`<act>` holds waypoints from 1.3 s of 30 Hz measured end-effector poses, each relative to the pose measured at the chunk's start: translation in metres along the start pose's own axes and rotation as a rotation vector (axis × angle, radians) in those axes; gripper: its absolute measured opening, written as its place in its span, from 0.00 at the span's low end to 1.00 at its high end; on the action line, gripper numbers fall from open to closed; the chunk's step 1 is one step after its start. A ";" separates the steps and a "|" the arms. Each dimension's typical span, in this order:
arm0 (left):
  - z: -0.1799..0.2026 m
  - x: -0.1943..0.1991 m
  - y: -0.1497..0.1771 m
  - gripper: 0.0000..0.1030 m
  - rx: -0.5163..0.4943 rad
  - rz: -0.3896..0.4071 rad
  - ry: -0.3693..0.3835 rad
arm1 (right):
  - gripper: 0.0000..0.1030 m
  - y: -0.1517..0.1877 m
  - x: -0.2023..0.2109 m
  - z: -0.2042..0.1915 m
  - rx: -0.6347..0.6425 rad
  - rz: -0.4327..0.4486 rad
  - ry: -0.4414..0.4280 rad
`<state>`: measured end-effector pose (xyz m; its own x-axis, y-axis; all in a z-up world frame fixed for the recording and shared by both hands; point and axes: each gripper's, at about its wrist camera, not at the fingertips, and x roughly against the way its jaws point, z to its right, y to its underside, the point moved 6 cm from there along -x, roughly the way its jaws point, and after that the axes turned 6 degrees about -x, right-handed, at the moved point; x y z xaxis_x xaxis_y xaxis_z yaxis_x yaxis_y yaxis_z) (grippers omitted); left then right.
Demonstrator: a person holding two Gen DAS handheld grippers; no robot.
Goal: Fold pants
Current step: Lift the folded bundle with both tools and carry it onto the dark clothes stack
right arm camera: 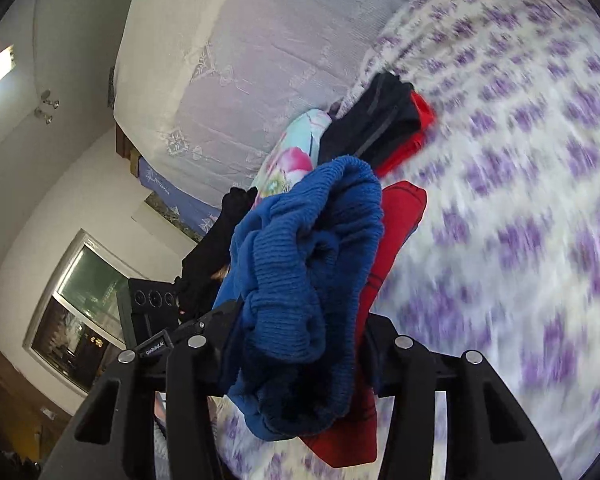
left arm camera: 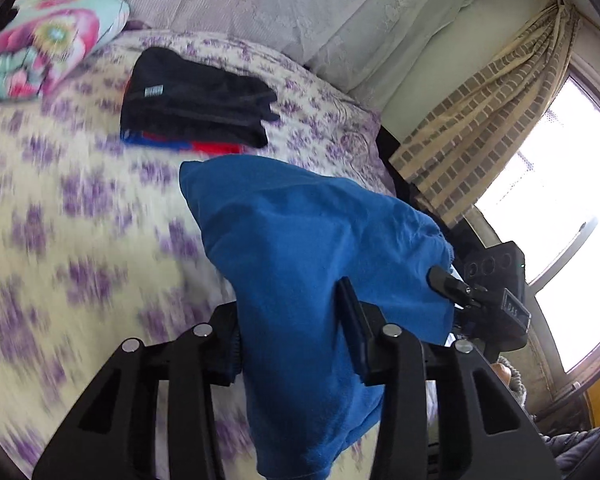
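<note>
Blue pants (left arm camera: 300, 264) hang lifted above the bed, held between both grippers. My left gripper (left arm camera: 296, 340) is shut on a fold of the blue cloth, which drapes down between its fingers. My right gripper (right arm camera: 300, 344) is shut on the ribbed blue waistband (right arm camera: 316, 248), bunched over its fingers, with red cloth (right arm camera: 400, 216) behind it. The right gripper also shows in the left wrist view (left arm camera: 460, 288), clamped on the far edge of the pants.
A stack of folded black and red-blue clothes (left arm camera: 196, 100) lies on the purple-flowered bedspread (left arm camera: 60, 208). A floral pillow (left arm camera: 40, 44) sits at the head, by the lace-covered headboard (left arm camera: 260, 0). A curtain (left arm camera: 480, 128) and window (left arm camera: 572, 184) are right.
</note>
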<state>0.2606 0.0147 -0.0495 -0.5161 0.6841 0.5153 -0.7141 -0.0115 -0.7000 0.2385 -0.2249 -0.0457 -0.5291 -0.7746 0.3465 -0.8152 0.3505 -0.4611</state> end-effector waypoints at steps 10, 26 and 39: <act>-0.059 -0.035 -0.211 0.39 -0.063 0.104 -0.114 | 0.47 -0.203 -0.096 -0.045 0.108 0.035 -0.028; -0.228 -0.180 -0.247 0.51 0.094 -0.005 -0.152 | 0.46 -0.277 -0.243 0.079 0.033 -0.025 0.138; -0.193 -0.111 -0.254 0.79 0.004 0.070 -0.577 | 0.61 -0.280 -0.207 0.035 0.091 0.091 0.271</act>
<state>0.5908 0.0818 -0.0241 -0.7355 0.1736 0.6550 -0.6703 -0.0453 -0.7407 0.5840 -0.1815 -0.0173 -0.6528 -0.5689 0.5002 -0.7434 0.3540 -0.5675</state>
